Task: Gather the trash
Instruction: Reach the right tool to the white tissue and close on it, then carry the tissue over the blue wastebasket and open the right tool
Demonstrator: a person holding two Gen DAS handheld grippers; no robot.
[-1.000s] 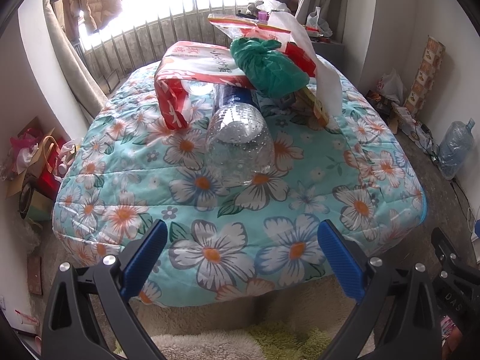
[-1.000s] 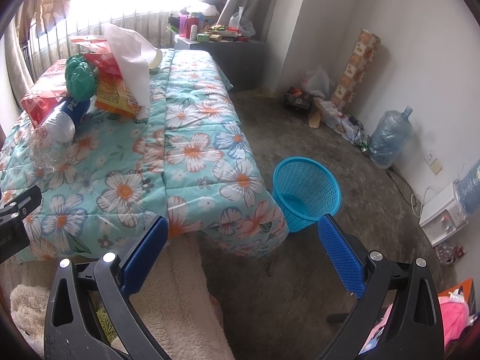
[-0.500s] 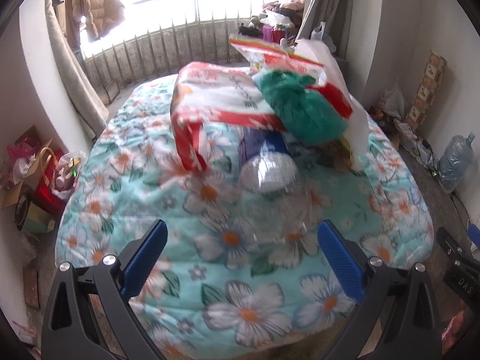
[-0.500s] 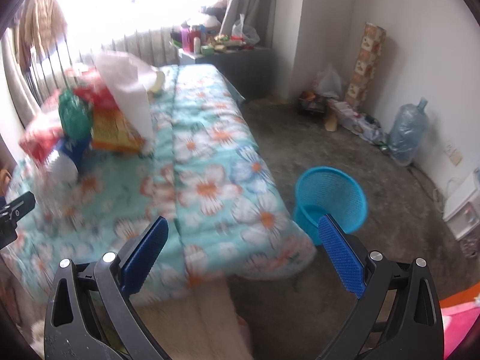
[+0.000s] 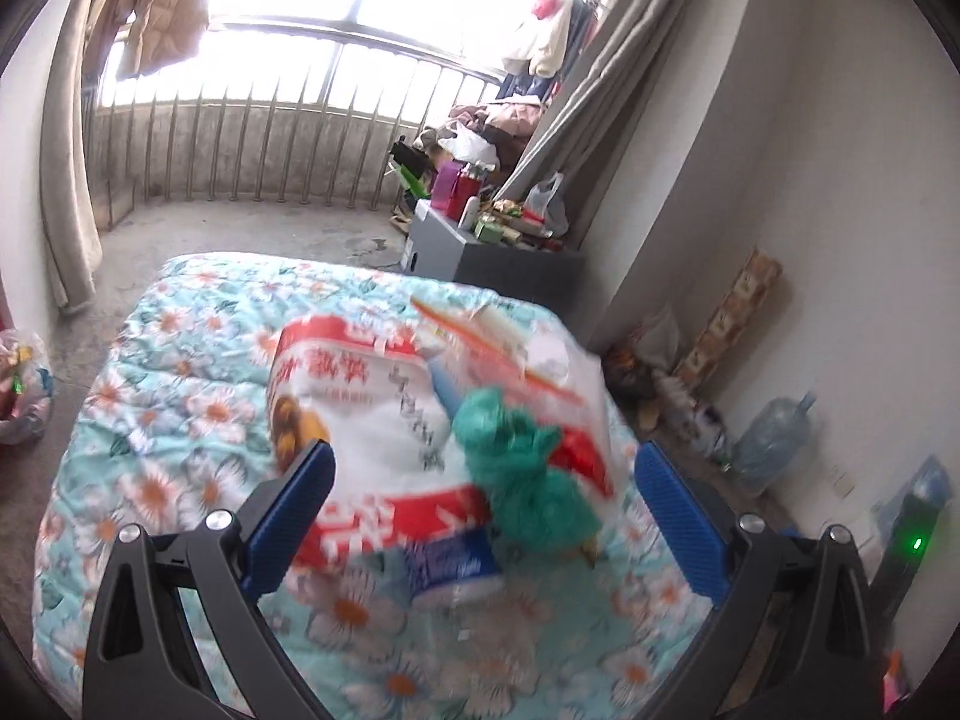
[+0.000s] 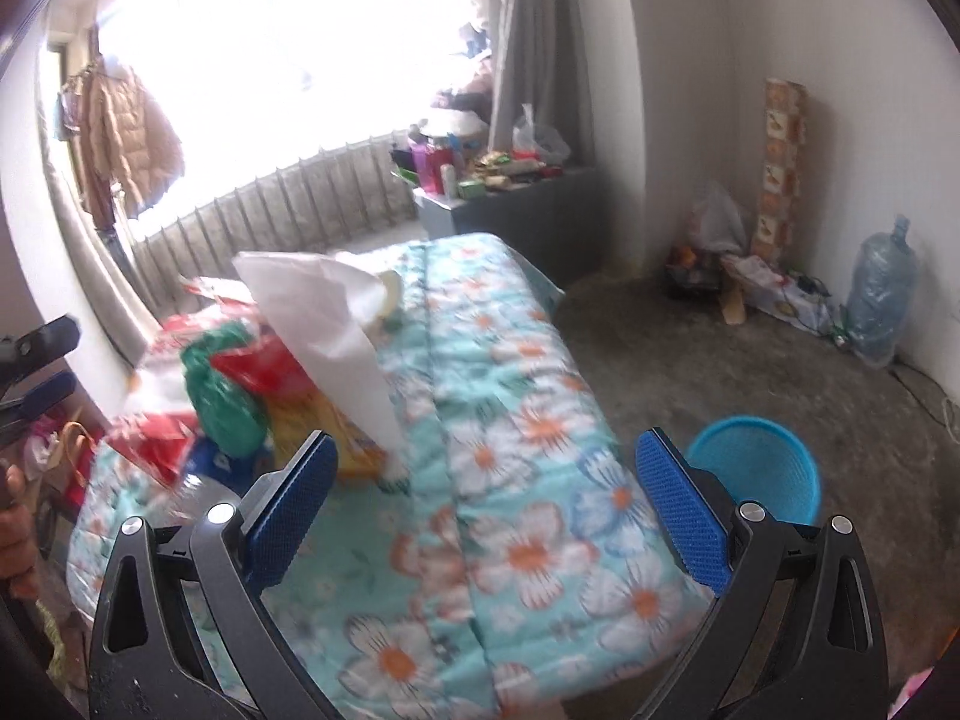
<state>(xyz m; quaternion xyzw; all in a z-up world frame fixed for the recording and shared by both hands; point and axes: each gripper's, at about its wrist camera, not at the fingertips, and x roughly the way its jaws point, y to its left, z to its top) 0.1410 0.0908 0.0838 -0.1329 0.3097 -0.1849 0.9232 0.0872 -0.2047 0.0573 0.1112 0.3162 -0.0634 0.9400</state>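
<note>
Trash is piled on a floral bed quilt [image 5: 180, 420]. In the left wrist view a red-and-white plastic bag [image 5: 366, 414], a crumpled green bag [image 5: 528, 468] and a clear bottle with a blue label [image 5: 456, 567] lie between the wide-open fingers of my left gripper [image 5: 483, 516], which hovers just over them, holding nothing. The right wrist view shows the same green bag [image 6: 225, 390], a white paper sheet [image 6: 336, 330] and a yellow packet [image 6: 348, 438]. My right gripper [image 6: 483, 516] is open over the quilt [image 6: 540, 480], empty. A blue mesh basket [image 6: 762, 468] stands on the floor beside the bed.
A grey cabinet [image 5: 480, 258] cluttered with bottles stands beyond the bed by the window railing. A large water jug [image 6: 882, 300] and boxes line the right wall. Bags sit on the floor left of the bed [image 5: 24, 384]. A hand [image 6: 15, 528] shows at left.
Both grippers have moved forward and up over the bed. The trash pile now lies between the left gripper's fingers; the right gripper has swung closer to the quilt. Both stay open.
</note>
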